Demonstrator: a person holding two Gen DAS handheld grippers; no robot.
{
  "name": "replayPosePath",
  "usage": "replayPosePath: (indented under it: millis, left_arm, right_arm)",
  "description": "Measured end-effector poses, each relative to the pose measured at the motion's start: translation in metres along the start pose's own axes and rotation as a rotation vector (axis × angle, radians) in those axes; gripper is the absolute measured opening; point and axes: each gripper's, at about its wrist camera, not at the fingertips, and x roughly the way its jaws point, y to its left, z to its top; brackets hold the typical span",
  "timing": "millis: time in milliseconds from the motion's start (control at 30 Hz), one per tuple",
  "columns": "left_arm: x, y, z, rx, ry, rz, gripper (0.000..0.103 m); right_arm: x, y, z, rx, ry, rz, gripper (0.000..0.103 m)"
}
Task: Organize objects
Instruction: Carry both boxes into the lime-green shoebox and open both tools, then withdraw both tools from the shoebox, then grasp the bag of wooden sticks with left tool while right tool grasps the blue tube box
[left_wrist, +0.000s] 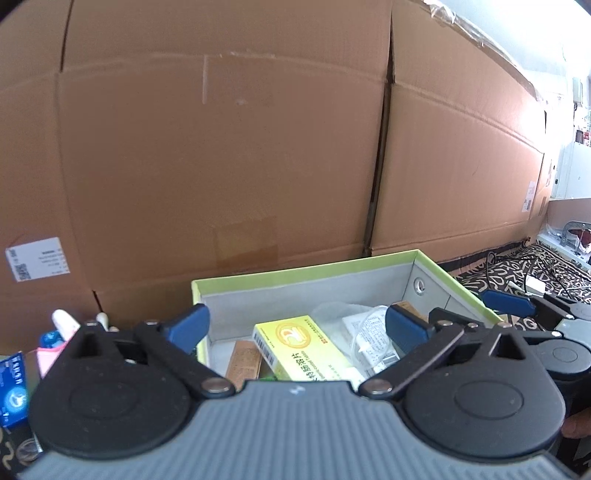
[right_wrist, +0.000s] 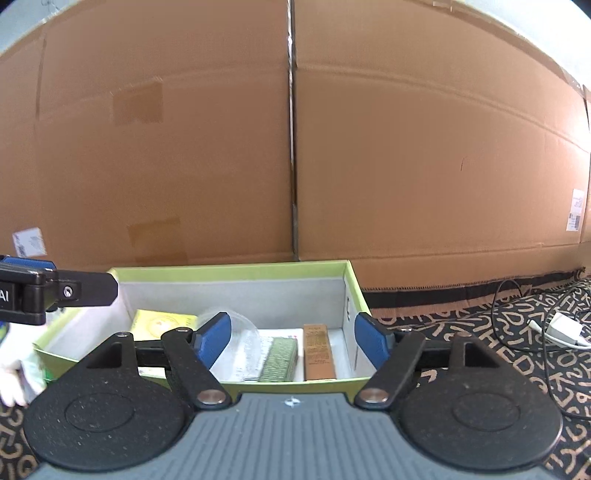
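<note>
Behind everything, big cardboard boxes (right_wrist: 184, 147) wall the scene. In front sits the green-rimmed box (right_wrist: 236, 272) on the patterned cloth (right_wrist: 517, 354), holding a yellow carton (left_wrist: 295, 347), a brown carton (right_wrist: 318, 350) and a plastic bag (left_wrist: 369, 328). Left gripper (left_wrist: 295, 326) and right gripper (right_wrist: 291, 338) both hover over it, jaws wide, nothing held.

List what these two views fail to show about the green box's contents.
- Left wrist view: the near part of the green box is hidden behind the left gripper.
- Right wrist view: the yellow carton is partly behind the right gripper.
- Both views: print on the brown carton is too small.
</note>
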Motion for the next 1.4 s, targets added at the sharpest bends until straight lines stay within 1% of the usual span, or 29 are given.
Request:
replayPosePath:
  millis: [67,167,267,367,533,633,767,833,1000,1100,1200,1267,1400]
  left_arm:
    - [-0.014,0.001,0.002,-0.006,-0.009,0.002,0.103]
    - [-0.034,0.003,0.004,-0.018,0.007,0.011,0.103]
    - [-0.052,0.006,-0.001,-0.026,0.03,0.02,0.103]
    - [-0.072,0.012,-0.01,-0.034,0.029,0.03,0.103]
    - [-0.109,0.03,-0.03,-0.064,0.009,0.072,0.103]
    - [-0.126,0.046,-0.048,-0.091,0.018,0.094,0.103]
    - [-0.142,0.066,-0.072,-0.1,0.046,0.145,0.103]
    - [-0.148,0.076,-0.084,-0.107,0.058,0.174,0.103]
    - [-0.159,0.109,-0.116,-0.19,0.091,0.218,0.103]
    - [-0.158,0.126,-0.132,-0.198,0.121,0.25,0.103]
    - [-0.157,0.143,-0.144,-0.205,0.137,0.28,0.103]
    - [-0.154,0.153,-0.147,-0.211,0.144,0.287,0.103]
    - [-0.138,0.167,-0.147,-0.186,0.16,0.262,0.102]
  right_arm:
    - [-0.01,0.004,0.002,0.011,-0.006,0.001,0.082]
    - [-0.025,0.011,0.005,0.029,-0.013,0.017,0.083]
    - [-0.04,0.018,0.004,0.034,-0.011,0.03,0.086]
    - [-0.054,0.028,0.0,0.032,-0.013,0.047,0.086]
    - [-0.074,0.047,-0.016,0.038,0.001,0.08,0.087]
    - [-0.08,0.061,-0.03,0.043,0.025,0.113,0.087]
    - [-0.08,0.083,-0.048,0.028,0.077,0.162,0.087]
    - [-0.079,0.095,-0.058,0.008,0.106,0.188,0.087]
    - [-0.078,0.122,-0.078,-0.005,0.162,0.252,0.087]
    - [-0.079,0.134,-0.086,-0.014,0.194,0.293,0.087]
    - [-0.079,0.145,-0.092,-0.017,0.214,0.317,0.087]
    - [-0.079,0.149,-0.094,-0.018,0.224,0.328,0.087]
    - [-0.079,0.157,-0.095,-0.026,0.233,0.337,0.087]
